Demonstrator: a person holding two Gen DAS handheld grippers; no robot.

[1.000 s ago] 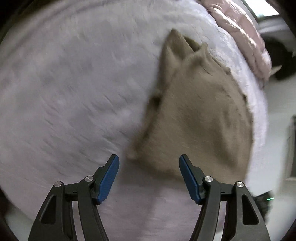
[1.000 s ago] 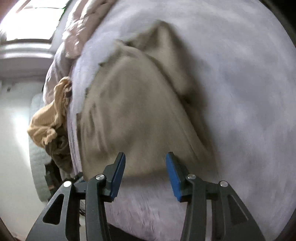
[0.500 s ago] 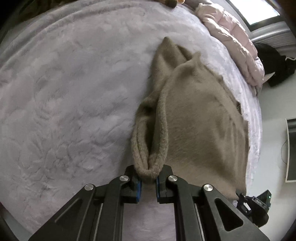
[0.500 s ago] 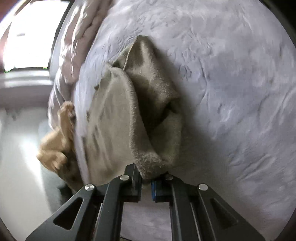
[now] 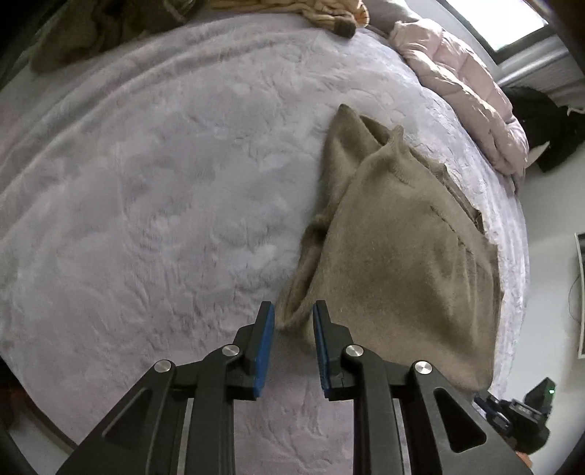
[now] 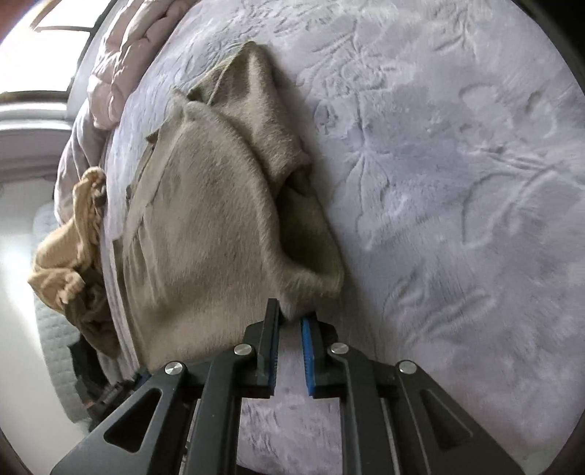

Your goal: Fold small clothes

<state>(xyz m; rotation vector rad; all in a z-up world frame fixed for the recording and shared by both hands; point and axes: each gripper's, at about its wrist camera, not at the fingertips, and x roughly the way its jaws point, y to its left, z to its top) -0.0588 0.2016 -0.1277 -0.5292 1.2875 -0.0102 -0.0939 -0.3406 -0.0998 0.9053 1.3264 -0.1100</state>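
A tan-brown knit sweater (image 5: 395, 255) lies folded on a lavender plush blanket (image 5: 164, 204). My left gripper (image 5: 290, 314) stands a little open at the sweater's near folded corner, with cloth between the blue pads, not clamped. In the right wrist view the same sweater (image 6: 204, 226) lies on the blanket (image 6: 457, 164). My right gripper (image 6: 292, 312) is slightly open, its tips at the sweater's near corner, with the cloth just touching the left pad.
A pink puffer jacket (image 5: 471, 87) lies along the far right bed edge. A mustard knit garment (image 6: 69, 252) and an olive garment (image 5: 91, 33) are heaped at the bed's edge. The floor shows beyond the blanket's edge (image 5: 548, 329).
Both grippers went from wide open to shut on the sweater's folded corners, then parted again. The cloth has dropped onto the blanket and both grippers have drawn back slightly.
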